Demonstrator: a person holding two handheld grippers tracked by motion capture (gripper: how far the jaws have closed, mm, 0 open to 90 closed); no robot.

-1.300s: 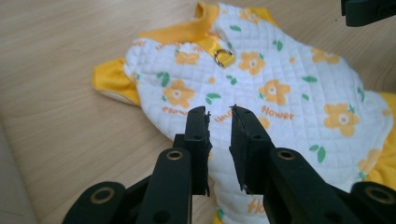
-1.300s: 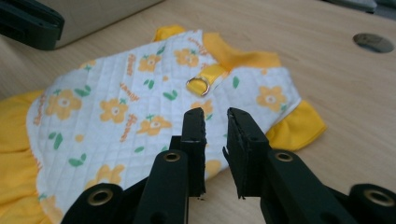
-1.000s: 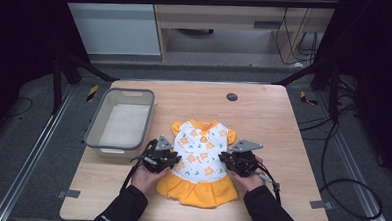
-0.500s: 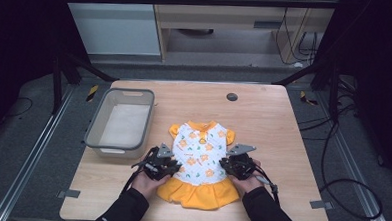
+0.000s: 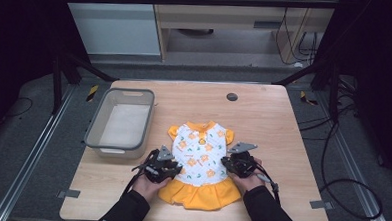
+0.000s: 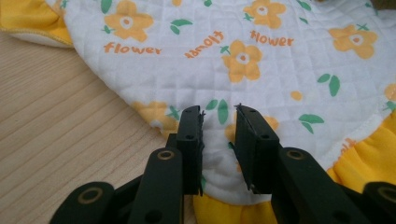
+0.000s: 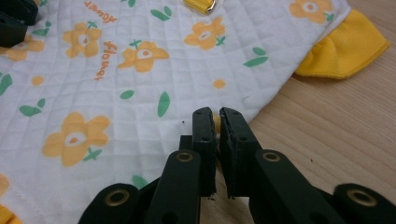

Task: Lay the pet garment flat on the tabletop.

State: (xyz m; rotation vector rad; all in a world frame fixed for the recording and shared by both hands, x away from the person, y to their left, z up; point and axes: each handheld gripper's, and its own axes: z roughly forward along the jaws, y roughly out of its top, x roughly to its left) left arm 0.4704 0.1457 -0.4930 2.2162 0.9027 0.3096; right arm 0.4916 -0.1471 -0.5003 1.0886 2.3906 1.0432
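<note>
A small white dress [image 5: 202, 156] with orange flowers and a yellow skirt lies flat on the wooden table [image 5: 263, 118]. My left gripper [image 5: 174, 165] sits at its left waist edge. In the left gripper view [image 6: 219, 112] a raised fold of the quilted cloth [image 6: 243, 60] is pinched between the jaws, which have just been opening slightly. My right gripper [image 5: 230, 163] is at the right waist edge. Its jaws [image 7: 215, 113] have just been closing and stand almost together on the hem of the dress [image 7: 140, 70].
A grey plastic bin [image 5: 146, 119] stands on the table's left side, close to the left hand. A small black disc [image 5: 231, 97] lies on the far side of the table. Black frame bars and cables run around the table.
Both grippers have shifted a little toward the near edge along the dress's sides. The dress itself lies where it was.
</note>
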